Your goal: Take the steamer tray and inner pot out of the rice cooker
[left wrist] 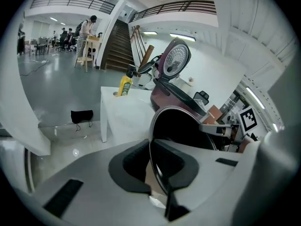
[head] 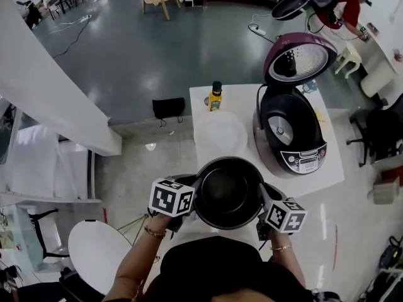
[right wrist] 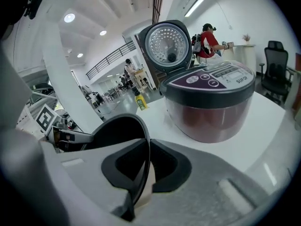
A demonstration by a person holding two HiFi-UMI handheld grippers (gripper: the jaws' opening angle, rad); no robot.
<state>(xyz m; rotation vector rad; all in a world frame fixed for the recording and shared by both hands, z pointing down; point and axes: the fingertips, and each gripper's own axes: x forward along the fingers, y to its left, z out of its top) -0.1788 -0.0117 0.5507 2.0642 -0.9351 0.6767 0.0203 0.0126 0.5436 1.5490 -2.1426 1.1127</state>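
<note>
Where the inner pot [head: 228,194] is: out of the rice cooker [head: 293,131], held up by its rim at the near edge of the white surface [head: 334,168].
Left claw [left wrist: 157,173]: clamped on the pot's left rim.
Right claw [right wrist: 146,166]: clamped on the opposite rim.
Steamer tray [head: 220,134]: lying on the surface, just left of the cooker.
Cooker lid [head: 299,58]: standing open.
Yellow bottle [head: 216,97]: upright at the far edge.
</note>
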